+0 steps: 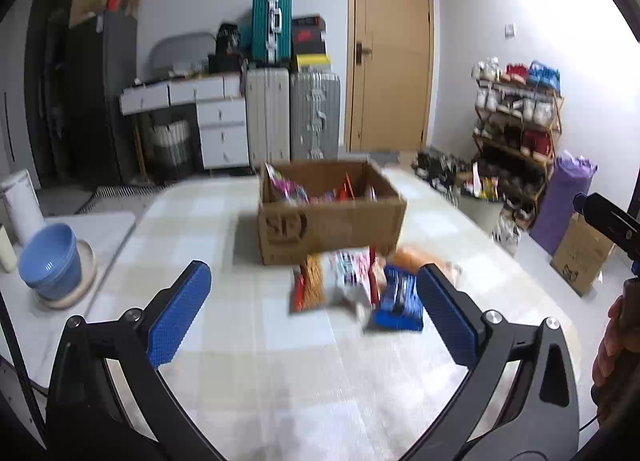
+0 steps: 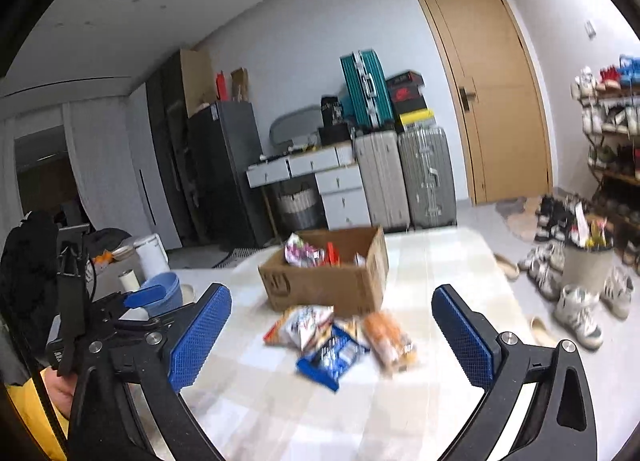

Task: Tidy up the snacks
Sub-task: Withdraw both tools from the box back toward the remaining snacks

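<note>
An open cardboard box [image 1: 332, 227] [image 2: 320, 285] stands on the checked tablecloth with several snack packets inside. In front of it lies a small heap of snacks: a blue packet [image 1: 398, 299] [image 2: 332, 357], a white and red packet [image 1: 350, 271] [image 2: 306, 325], an orange packet [image 1: 312, 281], and an orange bag [image 2: 388, 337]. My left gripper [image 1: 314, 285] is open and empty, above the table, short of the heap. My right gripper [image 2: 332, 309] is open and empty, also short of the heap. The left gripper also shows in the right wrist view [image 2: 140, 301].
Blue bowls [image 1: 50, 257] [image 2: 162, 293] sit on a side counter at the left. A shoe rack [image 1: 516, 129], a bin [image 2: 586, 267] and loose shoes stand right of the table. Suitcases [image 1: 294, 117] and a door [image 1: 390, 49] are behind.
</note>
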The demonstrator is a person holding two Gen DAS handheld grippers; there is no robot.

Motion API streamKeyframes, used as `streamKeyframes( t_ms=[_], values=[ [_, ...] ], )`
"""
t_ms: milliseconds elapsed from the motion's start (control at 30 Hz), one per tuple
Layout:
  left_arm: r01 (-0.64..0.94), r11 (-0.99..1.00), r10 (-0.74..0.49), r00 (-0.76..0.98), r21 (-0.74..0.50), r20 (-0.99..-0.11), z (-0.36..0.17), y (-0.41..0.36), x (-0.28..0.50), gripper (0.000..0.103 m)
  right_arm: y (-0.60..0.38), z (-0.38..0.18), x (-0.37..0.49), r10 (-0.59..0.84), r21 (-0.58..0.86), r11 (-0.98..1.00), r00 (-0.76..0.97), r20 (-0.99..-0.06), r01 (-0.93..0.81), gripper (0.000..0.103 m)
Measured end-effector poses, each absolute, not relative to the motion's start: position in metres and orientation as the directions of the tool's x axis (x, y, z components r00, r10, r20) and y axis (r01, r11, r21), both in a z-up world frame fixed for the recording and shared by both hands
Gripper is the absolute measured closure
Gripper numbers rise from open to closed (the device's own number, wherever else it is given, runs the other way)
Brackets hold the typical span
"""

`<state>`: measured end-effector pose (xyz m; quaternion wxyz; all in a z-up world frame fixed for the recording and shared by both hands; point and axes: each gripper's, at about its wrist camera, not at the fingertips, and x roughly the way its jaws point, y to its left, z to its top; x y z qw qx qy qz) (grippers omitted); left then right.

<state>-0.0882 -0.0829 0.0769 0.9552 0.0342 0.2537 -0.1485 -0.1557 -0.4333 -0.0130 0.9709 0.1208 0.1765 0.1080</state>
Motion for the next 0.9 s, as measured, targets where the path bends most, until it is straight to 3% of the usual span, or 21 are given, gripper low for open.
streamKeyframes(
  t_ms=[433,900],
  values=[
    [0.265,0.962,-0.251,0.740,-0.072,-0.624,0.013,-0.095,-0.051,0.000,-0.420,-0.037,-0.141,0.291,0.306,0.935,0.882,-0.371,-0.179,0.001],
    [0.237,0.968,-0.228,0.717,-0.078,-0.659,0.004,-0.094,-0.048,0.000,-0.406,-0.056,-0.131,0.308,0.306,0.934,0.850,-0.428,-0.185,0.001]
  ],
)
